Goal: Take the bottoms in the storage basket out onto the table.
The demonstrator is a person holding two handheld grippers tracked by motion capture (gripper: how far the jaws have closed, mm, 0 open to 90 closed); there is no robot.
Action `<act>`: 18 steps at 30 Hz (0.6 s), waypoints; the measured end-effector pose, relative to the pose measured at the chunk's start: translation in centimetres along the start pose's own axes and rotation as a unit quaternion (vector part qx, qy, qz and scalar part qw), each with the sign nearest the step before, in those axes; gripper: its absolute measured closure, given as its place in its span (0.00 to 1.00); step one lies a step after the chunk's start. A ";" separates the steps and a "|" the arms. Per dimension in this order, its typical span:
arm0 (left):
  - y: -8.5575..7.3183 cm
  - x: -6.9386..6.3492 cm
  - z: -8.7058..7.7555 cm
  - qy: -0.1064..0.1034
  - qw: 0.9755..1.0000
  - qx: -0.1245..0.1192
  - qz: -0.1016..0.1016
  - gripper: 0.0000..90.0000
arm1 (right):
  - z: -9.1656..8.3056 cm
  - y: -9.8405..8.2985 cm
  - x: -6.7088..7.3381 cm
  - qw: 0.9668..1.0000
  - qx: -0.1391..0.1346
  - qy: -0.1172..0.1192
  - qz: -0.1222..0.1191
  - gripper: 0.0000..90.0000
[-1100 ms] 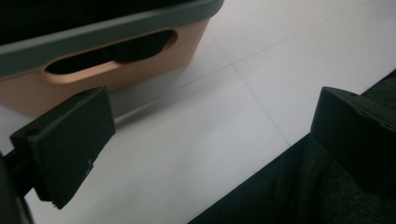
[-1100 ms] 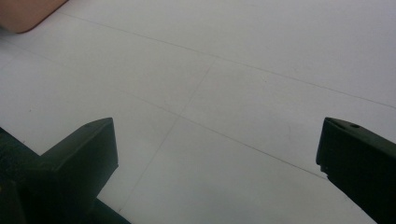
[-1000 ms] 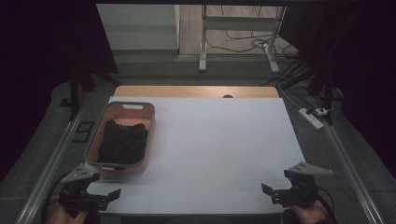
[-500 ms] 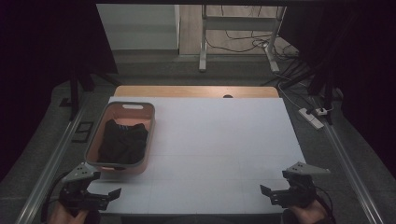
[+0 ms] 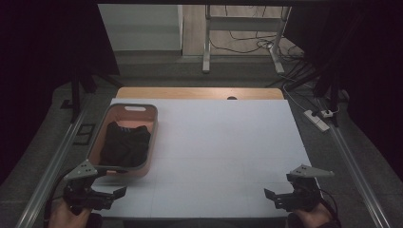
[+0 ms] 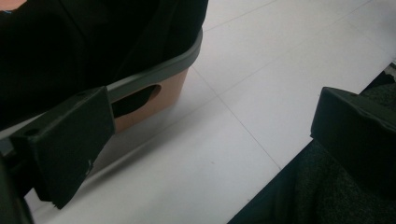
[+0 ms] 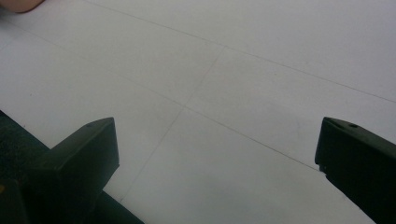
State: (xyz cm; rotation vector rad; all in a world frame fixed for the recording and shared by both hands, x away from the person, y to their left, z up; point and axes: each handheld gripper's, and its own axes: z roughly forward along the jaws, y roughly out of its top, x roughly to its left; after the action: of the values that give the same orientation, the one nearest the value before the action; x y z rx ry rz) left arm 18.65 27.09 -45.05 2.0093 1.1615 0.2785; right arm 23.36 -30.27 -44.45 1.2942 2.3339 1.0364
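In basket (image 5: pixel 142 114): soft black cloth (image 5: pixel 124 145) | both tools (image 5: pixel 116 194) (image 5: pixel 271 194) apart

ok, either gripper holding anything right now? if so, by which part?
Nothing held. Left gripper and right gripper both stand open over the white table; the dark cloth lies untouched in the basket.

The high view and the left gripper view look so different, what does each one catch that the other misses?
High view alone: the whole white table, right gripper, and the basket's far handle slot. Left gripper view alone: a close look at the near handle opening in the basket, between open jaws. Both share the basket and the black cloth inside it.
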 end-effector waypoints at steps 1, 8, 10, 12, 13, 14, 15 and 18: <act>0.1 0.0 0.0 0.001 1.000 0.001 0.001 0.00 | 0.0 0.0 0.0 1.000 0.000 0.000 0.000 0.00; 0.5 0.2 0.4 0.014 1.000 0.006 0.005 0.00 | 0.1 0.0 0.0 1.000 0.002 0.001 -0.002 0.00; 0.6 0.3 0.5 0.017 1.000 0.011 0.002 0.00 | 0.1 0.0 0.0 1.000 0.002 0.001 -0.002 0.00; 0.8 0.3 0.6 0.017 1.000 0.012 0.004 0.00 | 0.1 0.0 0.0 1.000 0.003 0.001 -0.001 0.00; 0.9 0.4 0.6 0.018 1.000 0.013 0.004 0.00 | 0.1 0.0 0.0 1.000 0.003 0.001 -0.001 0.00; 1.0 0.4 0.6 0.019 1.000 0.013 0.003 0.00 | 0.1 0.0 0.0 1.000 0.003 0.001 0.000 0.00; 1.1 0.5 0.6 0.021 1.000 0.013 0.004 0.00 | 0.1 0.0 0.0 1.000 0.003 0.002 0.000 0.00; 1.5 0.5 0.6 0.027 1.000 0.012 0.007 0.00 | 0.1 0.0 0.0 1.000 0.004 0.003 0.000 0.00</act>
State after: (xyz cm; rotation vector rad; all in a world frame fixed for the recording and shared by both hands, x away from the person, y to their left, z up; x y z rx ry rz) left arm 20.21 26.77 -44.52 2.0424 1.1896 0.3288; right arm 23.45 -30.23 -44.49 1.2957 2.3446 1.0332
